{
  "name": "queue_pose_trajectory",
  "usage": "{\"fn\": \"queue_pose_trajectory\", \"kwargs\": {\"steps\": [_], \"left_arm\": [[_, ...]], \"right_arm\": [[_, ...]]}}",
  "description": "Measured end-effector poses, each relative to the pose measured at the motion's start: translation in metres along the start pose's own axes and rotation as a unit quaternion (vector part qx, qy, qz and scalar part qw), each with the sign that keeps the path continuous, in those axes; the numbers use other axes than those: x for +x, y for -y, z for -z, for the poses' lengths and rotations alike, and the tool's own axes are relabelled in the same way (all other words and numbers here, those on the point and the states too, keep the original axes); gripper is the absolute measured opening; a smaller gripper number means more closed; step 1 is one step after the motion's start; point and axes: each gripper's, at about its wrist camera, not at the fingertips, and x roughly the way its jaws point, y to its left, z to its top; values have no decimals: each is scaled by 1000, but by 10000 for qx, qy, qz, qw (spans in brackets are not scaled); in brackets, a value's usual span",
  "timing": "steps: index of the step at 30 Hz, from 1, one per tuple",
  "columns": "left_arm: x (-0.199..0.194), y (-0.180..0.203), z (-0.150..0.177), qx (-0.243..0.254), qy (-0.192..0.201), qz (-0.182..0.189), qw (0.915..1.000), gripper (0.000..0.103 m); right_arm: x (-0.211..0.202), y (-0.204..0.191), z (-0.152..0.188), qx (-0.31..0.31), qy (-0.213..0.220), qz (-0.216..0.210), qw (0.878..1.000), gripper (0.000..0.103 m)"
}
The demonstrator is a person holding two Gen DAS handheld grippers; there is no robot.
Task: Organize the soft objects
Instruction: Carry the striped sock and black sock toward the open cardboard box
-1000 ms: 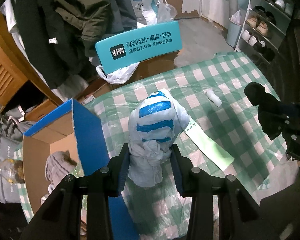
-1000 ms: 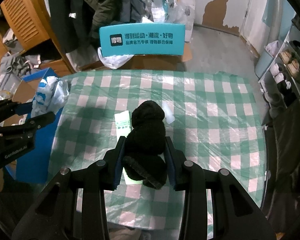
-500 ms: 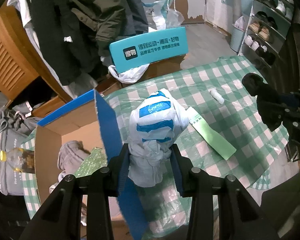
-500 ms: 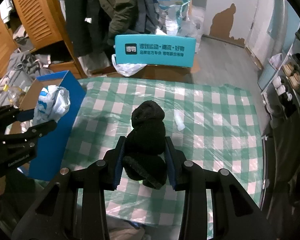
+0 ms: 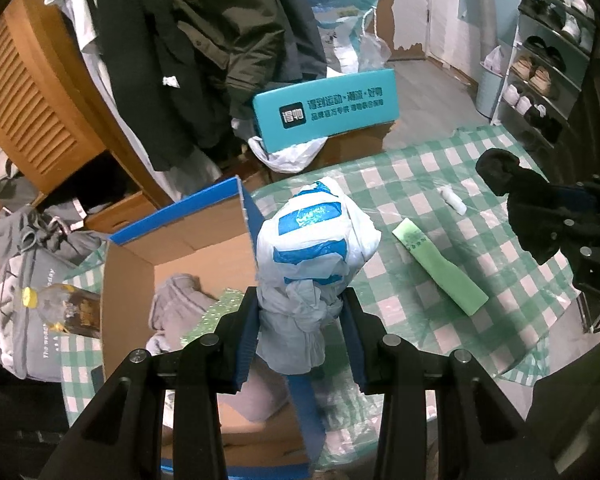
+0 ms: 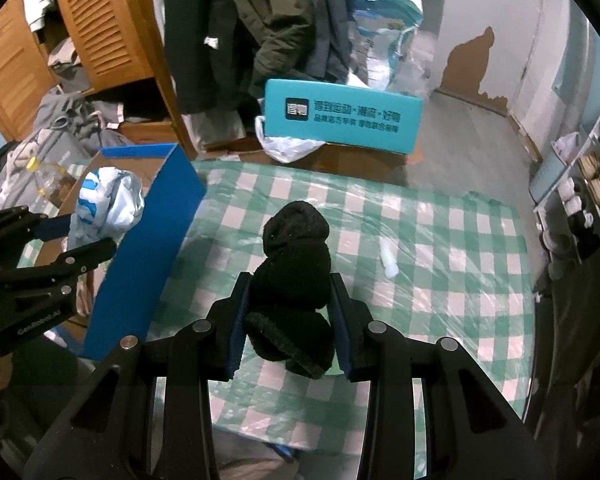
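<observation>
My left gripper (image 5: 300, 320) clamps a plastic bag (image 5: 314, 240), right gripper (image 6: 290, 316) a black sock (image 6: 294, 276), above the checked tablecloth (image 6: 440, 280); coats (image 6: 260, 20) hang far behind.

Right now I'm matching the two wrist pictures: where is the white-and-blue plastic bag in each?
Left wrist: the white-and-blue plastic bag fills the centre, clamped in the left tongs.
Right wrist: the bag sits at the left edge, over the cardboard box.
Shared landmark: the teal printed box beyond the table.
</observation>
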Motion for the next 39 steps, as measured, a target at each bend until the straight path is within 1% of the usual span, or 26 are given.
{"fn": "queue_pose_trajectory", "kwargs": {"steps": [9,19,27,39], "left_arm": [[-9,-19,5,-112,71,-96,9999,40],[-9,-43,12,-313,36,-203,9993,40],[-7,-67,19,-534,-7,-294,9981,40],[3,-113,37,-948,-147,-419,9945,40]], "right_arm": [[2,-25,-11,-209,25,-111,9997,35],[8,-55,-22,-425,11,-295,9987,35],[16,-84,-34,-633,2,-452,9970,35],[36,-132,-52,-951,-95,-744,9926,35]]}}
